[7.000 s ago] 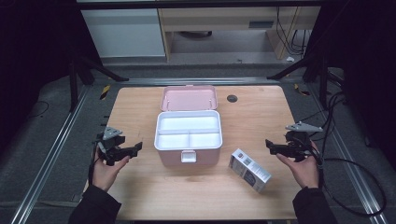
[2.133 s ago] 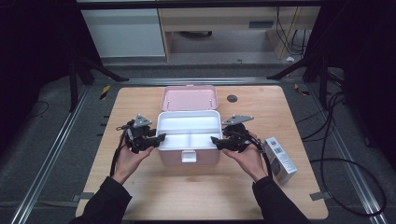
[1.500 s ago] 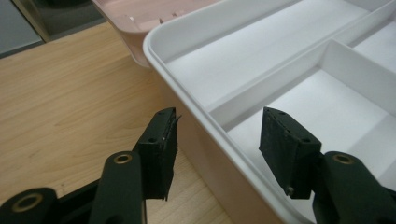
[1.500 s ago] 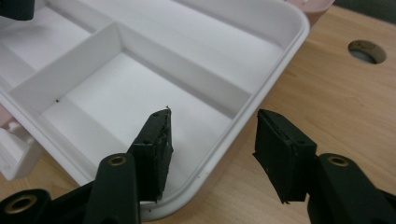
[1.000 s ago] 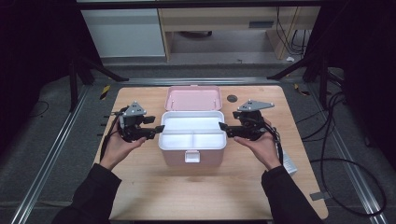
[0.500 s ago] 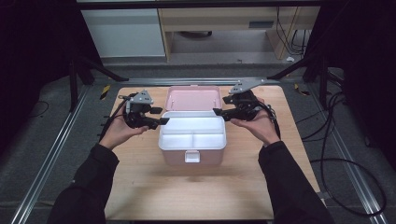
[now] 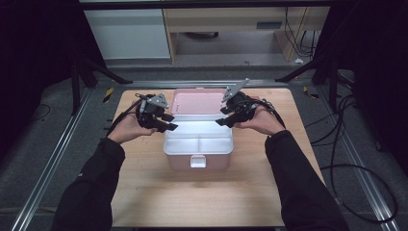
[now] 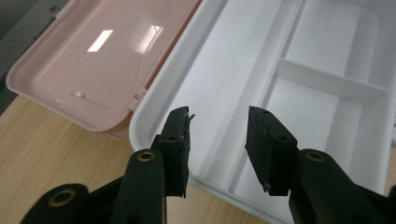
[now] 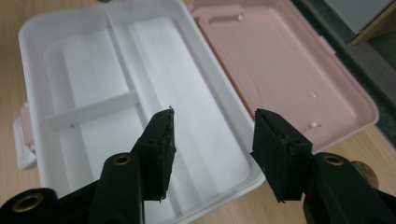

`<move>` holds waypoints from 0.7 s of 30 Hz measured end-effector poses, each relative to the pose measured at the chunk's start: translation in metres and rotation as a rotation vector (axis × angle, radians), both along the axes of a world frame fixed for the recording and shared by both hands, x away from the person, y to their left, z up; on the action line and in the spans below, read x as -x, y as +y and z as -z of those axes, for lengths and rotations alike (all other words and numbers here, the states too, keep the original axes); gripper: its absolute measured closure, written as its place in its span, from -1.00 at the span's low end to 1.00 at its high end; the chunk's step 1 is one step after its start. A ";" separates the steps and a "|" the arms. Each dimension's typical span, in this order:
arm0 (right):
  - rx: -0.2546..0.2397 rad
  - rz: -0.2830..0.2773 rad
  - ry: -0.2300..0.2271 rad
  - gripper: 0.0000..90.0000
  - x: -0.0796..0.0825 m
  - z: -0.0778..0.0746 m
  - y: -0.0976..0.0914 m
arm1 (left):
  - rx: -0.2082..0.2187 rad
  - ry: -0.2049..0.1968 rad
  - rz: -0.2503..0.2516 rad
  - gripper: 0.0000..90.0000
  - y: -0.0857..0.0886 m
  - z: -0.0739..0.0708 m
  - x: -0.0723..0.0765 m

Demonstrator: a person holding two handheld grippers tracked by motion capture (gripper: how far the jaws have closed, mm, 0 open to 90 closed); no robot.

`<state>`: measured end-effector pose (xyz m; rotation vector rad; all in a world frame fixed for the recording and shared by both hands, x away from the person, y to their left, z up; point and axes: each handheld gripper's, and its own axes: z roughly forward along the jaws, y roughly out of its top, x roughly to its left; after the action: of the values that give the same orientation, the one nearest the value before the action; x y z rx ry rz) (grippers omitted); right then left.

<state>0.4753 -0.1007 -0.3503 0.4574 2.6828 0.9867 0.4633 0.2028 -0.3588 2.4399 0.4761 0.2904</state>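
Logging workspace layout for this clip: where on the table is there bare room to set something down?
Bare wood lies between the pink storage box and the table's near edge, and in strips along the left and right edges. Crowded: the far middle, where the open lid sits between the left gripper and right gripper.

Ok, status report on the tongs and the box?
Left tongs and right tongs closing, nothing between. Pink box open, white tray empty. Nothing in the way.

Light wooden table (image 7: pixel 144 202) on grey carpet floor (image 7: pixel 43 144); metal rails (image 7: pixel 53 159) along both table sides; white cabinet (image 7: pixel 127 41) and wooden shelf unit (image 7: pixel 226 29) behind; dark surroundings; cables (image 7: pixel 346 139) at right.
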 end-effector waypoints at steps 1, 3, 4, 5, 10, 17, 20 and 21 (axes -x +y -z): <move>0.000 0.000 0.000 0.15 0.000 0.000 0.000 | -0.010 0.002 0.006 0.33 -0.001 0.001 0.000; 0.031 -0.029 0.016 0.22 0.000 0.004 0.003 | -0.033 0.021 0.021 0.36 -0.003 0.005 -0.001; 0.056 -0.056 0.035 0.26 0.002 0.008 0.006 | -0.057 0.022 0.033 0.37 -0.005 0.008 -0.001; 0.056 -0.056 0.035 0.26 0.002 0.008 0.006 | -0.070 0.026 0.040 0.37 -0.006 0.009 -0.001; 0.159 -0.097 0.084 0.39 0.003 0.018 0.012 | -0.141 0.061 0.082 0.52 -0.015 0.017 -0.003; 0.229 -0.096 0.130 0.54 0.005 0.028 0.008 | -0.225 0.095 0.111 0.62 -0.021 0.026 -0.006; 0.221 -0.099 0.134 0.61 0.003 0.030 0.008 | -0.228 0.105 0.118 0.66 -0.021 0.026 -0.008; 0.221 -0.099 0.134 0.61 0.003 0.030 0.008 | -0.228 0.110 0.120 0.66 -0.021 0.026 -0.009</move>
<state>0.4719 -0.0925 -0.3800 0.3595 2.9164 0.6930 0.4726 0.1815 -0.3852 2.7057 0.3577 0.1673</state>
